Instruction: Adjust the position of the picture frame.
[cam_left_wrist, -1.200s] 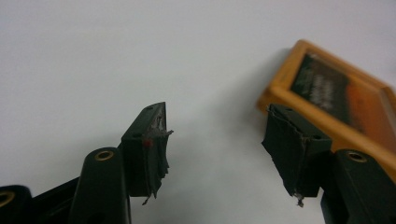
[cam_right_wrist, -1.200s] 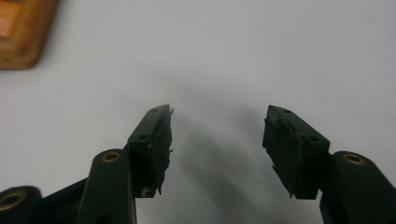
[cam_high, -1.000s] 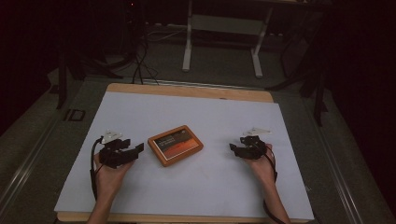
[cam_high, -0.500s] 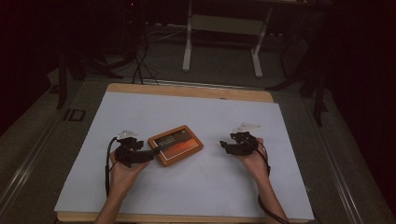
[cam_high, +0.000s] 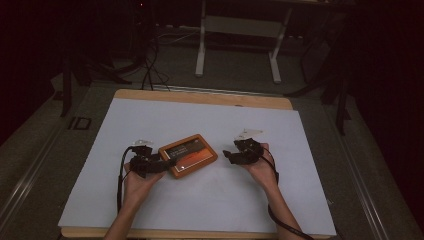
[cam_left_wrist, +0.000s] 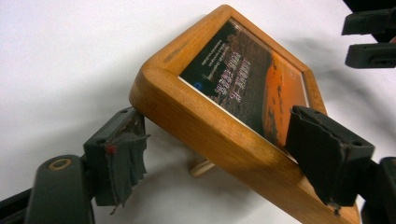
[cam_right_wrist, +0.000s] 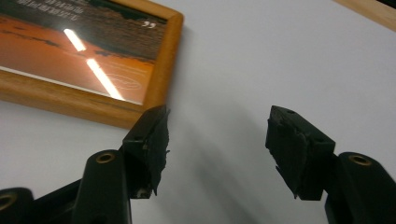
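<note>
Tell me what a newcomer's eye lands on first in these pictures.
The orange-toned picture in its wooden frame stands out, lying near the middle of the white sheet on the table. The left gripper straddles the frame's near corner, jaws open, one edge raised off the sheet. The right gripper hovers open just off the frame's other side.

We see a wooden desk with a white sheet over nearly all of its top, so that bare wood shows as a strip along the far edge. Beyond it, at 12 o'clock, two white legs of a stand rest on the grey floor. Dark cables lie on the floor at 11 o'clock. At 9 o'clock, just beside the desk, we read an "ID" marking.
</note>
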